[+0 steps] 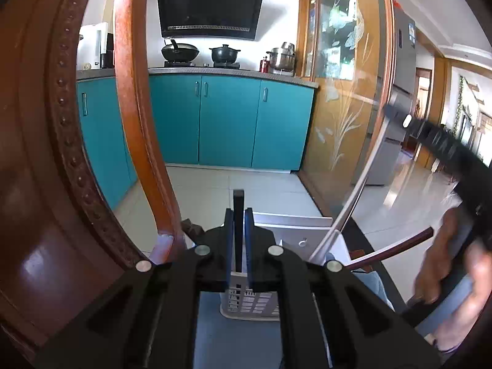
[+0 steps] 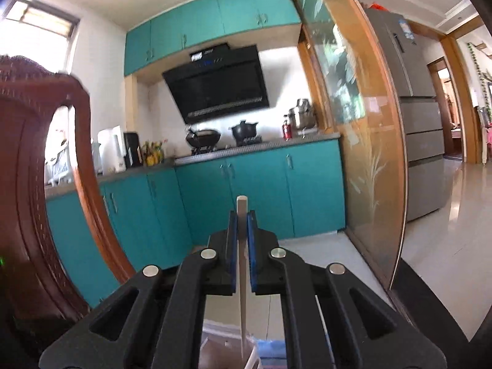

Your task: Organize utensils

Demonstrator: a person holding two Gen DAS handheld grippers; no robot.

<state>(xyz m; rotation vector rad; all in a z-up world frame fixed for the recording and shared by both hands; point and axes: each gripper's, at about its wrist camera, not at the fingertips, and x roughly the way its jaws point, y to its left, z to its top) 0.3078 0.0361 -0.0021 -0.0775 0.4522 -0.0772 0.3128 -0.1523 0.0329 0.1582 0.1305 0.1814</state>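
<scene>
Looking along the left hand-held gripper (image 1: 239, 215), its blue-padded jaws stand narrow, clamped on a dark flat utensil handle (image 1: 238, 203) that sticks upright above the fingertips. Directly below it sits a white slotted utensil basket (image 1: 246, 303) on the dark tabletop (image 1: 369, 246); what lies inside it is hidden by the gripper body. A white tray-like holder (image 1: 295, 230) stands just behind the basket, and a dark red chopstick (image 1: 393, 247) slants across near the tabletop's right edge. At the far right, blurred, the right hand-held gripper (image 1: 430, 135) and a person's hand (image 1: 455, 276) come into view. A carved wooden chair back (image 1: 61, 153) fills the left side. Small lettering on the range hood (image 1: 212, 9) is too small to read.

From the right wrist view, the right hand-held gripper (image 2: 243, 215) is likewise nearly closed, pinching a pale flat chopstick-like stick (image 2: 242, 236) that runs upright between the blue pads. Its lower end reaches down toward a clear plastic container (image 2: 227, 347) at the bottom edge; the contents are unclear. A label on the grey refrigerator (image 2: 415, 92) is illegible.
</scene>
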